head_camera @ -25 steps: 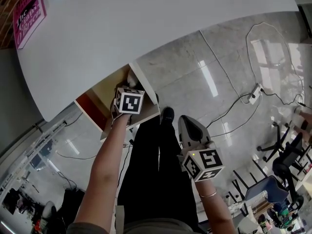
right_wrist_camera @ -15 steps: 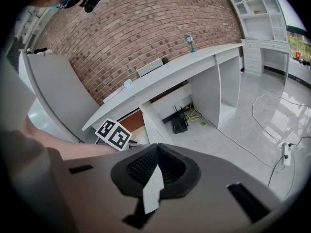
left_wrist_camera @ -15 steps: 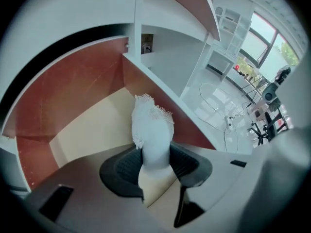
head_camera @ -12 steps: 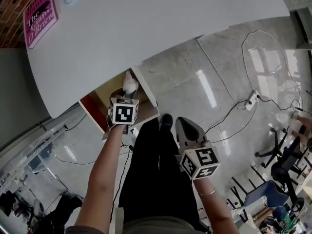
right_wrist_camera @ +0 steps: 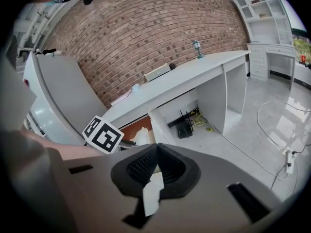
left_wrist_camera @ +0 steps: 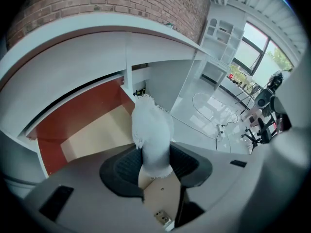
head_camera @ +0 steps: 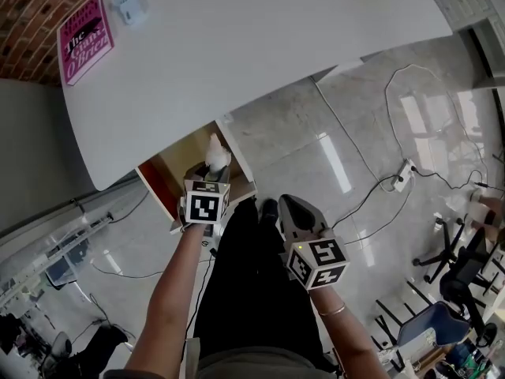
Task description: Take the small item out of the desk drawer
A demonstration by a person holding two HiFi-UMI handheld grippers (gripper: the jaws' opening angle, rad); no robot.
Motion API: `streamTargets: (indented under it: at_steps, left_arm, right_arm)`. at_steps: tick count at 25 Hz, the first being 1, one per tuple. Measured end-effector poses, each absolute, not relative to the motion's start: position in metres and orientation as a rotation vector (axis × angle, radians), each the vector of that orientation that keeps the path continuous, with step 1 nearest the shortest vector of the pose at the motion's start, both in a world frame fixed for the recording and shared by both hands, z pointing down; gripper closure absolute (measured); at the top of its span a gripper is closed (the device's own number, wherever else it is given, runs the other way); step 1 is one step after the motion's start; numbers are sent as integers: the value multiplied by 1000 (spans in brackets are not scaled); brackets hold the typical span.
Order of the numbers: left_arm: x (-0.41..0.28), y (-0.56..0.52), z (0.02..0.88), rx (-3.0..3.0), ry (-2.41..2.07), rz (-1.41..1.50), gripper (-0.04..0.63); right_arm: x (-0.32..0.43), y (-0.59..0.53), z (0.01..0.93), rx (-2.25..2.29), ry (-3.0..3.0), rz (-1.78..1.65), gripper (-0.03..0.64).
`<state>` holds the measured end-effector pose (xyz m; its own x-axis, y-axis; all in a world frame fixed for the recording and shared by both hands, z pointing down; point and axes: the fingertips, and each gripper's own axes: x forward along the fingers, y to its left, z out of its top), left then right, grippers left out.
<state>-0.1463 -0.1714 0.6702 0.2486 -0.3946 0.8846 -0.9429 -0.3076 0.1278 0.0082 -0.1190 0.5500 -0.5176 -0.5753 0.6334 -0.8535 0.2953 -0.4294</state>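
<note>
Under the white desk [head_camera: 276, 46] the drawer [head_camera: 167, 181] stands open. My left gripper [head_camera: 210, 174] is clamped on the small white item [head_camera: 216, 150] and holds it over the drawer's opening, I think so that it clears the front edge. My right gripper [head_camera: 293, 212] waits aside over the floor, jaws together and empty, because one hand is enough here.

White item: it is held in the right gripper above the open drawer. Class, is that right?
Not quite. The white item is held in the left gripper, not the right, above the open drawer. The left gripper view shows its jaws closed on it.
</note>
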Motion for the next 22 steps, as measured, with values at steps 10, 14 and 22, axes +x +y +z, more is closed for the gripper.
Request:
streamTargets:
  at_steps: [10,14,22]
  left_arm:
    - [-127,-164,618,1918,-1248,927,416]
    - [-120,-161,598,1945,-1254,893,416]
    - [-113,-158,558,1985,-1281,820,416]
  right_arm:
    - [5,-111,528,1275,-2254,1030,612]
    - [5,-107,520,1286,-2267,1026,612]
    - [7,-106,500,1302,-2309,1004,612]
